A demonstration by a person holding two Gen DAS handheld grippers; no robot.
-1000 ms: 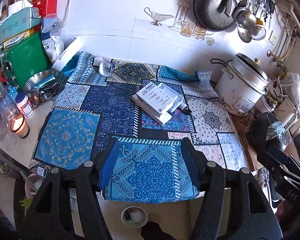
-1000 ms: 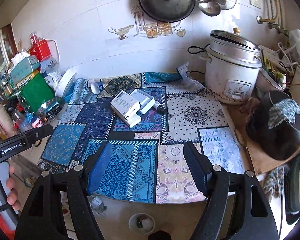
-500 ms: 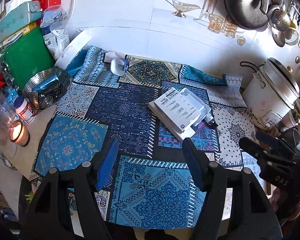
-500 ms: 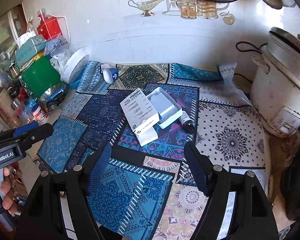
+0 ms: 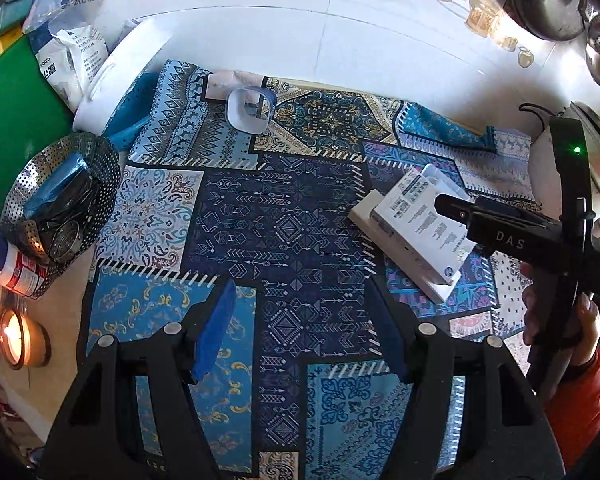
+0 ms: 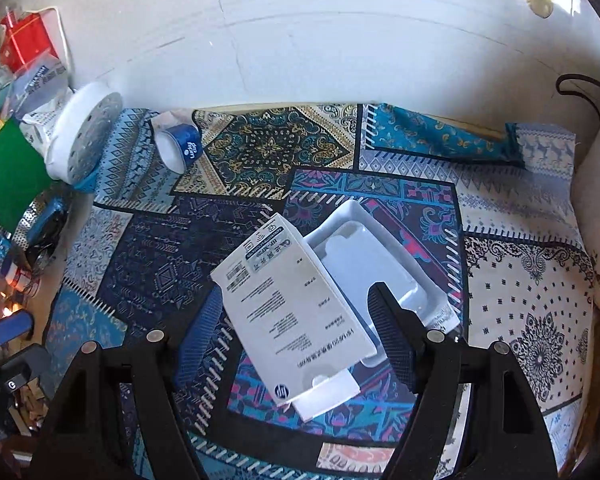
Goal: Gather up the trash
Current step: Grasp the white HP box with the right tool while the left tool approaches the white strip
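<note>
A white printed box lid [image 6: 288, 316] lies slanted over an empty white box tray [image 6: 364, 256] on the patterned cloth [image 6: 284, 148]. My right gripper [image 6: 296, 328] is open, its fingers on either side of the lid, just above it. The box also shows in the left wrist view [image 5: 416, 224], partly hidden by the right gripper. An empty blue-and-white cup [image 5: 249, 112] lies on its side at the far left of the cloth; it also shows in the right wrist view [image 6: 180, 146]. My left gripper [image 5: 300, 320] is open and empty above the dark blue cloth patch.
A steel strainer basket [image 5: 60, 204], a lit candle [image 5: 18, 336], a small jar [image 5: 8, 264], a green box [image 5: 8, 120] and food bags [image 5: 72, 52] crowd the left edge. A white perforated lid [image 6: 86, 136] leans at the back left. A white rice cooker [image 5: 572, 168] stands right.
Both grippers have moved forward over the cloth. The right gripper has come down around the white box lid. The left gripper has moved toward the dark blue patch.
</note>
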